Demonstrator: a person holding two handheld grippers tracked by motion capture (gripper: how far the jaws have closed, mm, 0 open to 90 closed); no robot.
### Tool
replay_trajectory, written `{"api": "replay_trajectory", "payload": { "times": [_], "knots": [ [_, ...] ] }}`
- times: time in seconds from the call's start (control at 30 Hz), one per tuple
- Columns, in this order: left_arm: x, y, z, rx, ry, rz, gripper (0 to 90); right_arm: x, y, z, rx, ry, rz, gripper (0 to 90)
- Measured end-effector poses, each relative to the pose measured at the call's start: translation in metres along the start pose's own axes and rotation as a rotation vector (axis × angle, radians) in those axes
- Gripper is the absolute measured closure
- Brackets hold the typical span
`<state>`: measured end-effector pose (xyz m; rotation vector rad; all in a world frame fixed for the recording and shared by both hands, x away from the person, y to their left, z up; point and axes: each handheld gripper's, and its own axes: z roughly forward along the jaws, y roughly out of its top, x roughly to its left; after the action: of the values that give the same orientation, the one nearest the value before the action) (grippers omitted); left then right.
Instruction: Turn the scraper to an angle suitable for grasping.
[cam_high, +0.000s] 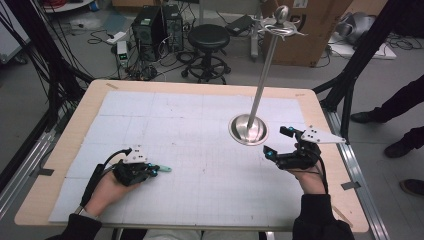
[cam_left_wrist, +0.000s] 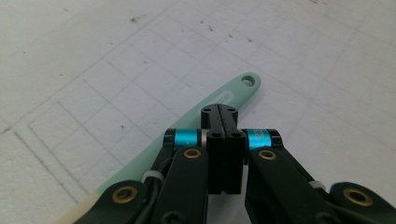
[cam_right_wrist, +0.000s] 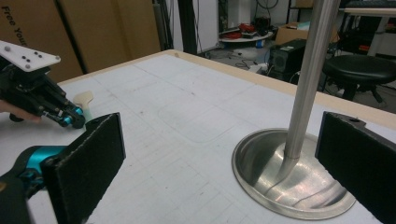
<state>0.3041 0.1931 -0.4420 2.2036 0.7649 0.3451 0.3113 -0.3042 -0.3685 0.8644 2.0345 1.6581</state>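
A mint-green spatula handle (cam_left_wrist: 233, 95) with a hole at its end lies flat on the white gridded mat, its cream end toward the bottom left of the left gripper view. My left gripper (cam_left_wrist: 218, 112) is shut, jaws pressed together right over the handle; I cannot tell if they touch it. From above, the left gripper (cam_high: 154, 171) sits at the front left with the green spatula handle (cam_high: 165, 169) poking out to its right. My right gripper (cam_high: 277, 141) is open and empty, just right of a steel stand's round base (cam_high: 248, 131). In the right gripper view, the right gripper (cam_right_wrist: 224, 140) frames the round base (cam_right_wrist: 261, 186).
The stand's pole (cam_high: 265, 70) rises to hooks (cam_high: 281, 20) at its top. Bare wooden table rim (cam_high: 75, 120) surrounds the mat (cam_high: 190, 130). Behind the table are a black stool (cam_high: 208, 37), computer towers (cam_high: 157, 25) and a cardboard box (cam_high: 315, 35). A person's legs (cam_high: 400, 107) stand at right.
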Motion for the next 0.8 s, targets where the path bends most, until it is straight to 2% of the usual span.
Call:
{"api": "replay_trajectory", "payload": {
  "times": [0.4,0.53,0.67,0.8],
  "knots": [
    [0.016,0.009,0.013,-0.021,0.039,-0.025,90.0,0.0,0.0,0.002,0.003,0.002,0.0,0.7],
    [0.021,0.011,0.017,-0.027,0.059,-0.034,90.0,0.0,0.001,0.002,-0.001,0.001,-0.001,0.7],
    [0.024,0.017,0.022,-0.012,0.088,-0.039,90.0,-0.001,0.001,0.003,0.001,0.002,0.0,0.7],
    [0.027,0.02,0.027,-0.026,0.106,-0.049,90.0,-0.001,0.001,0.003,-0.001,0.005,0.0,0.7]
  ]
}}
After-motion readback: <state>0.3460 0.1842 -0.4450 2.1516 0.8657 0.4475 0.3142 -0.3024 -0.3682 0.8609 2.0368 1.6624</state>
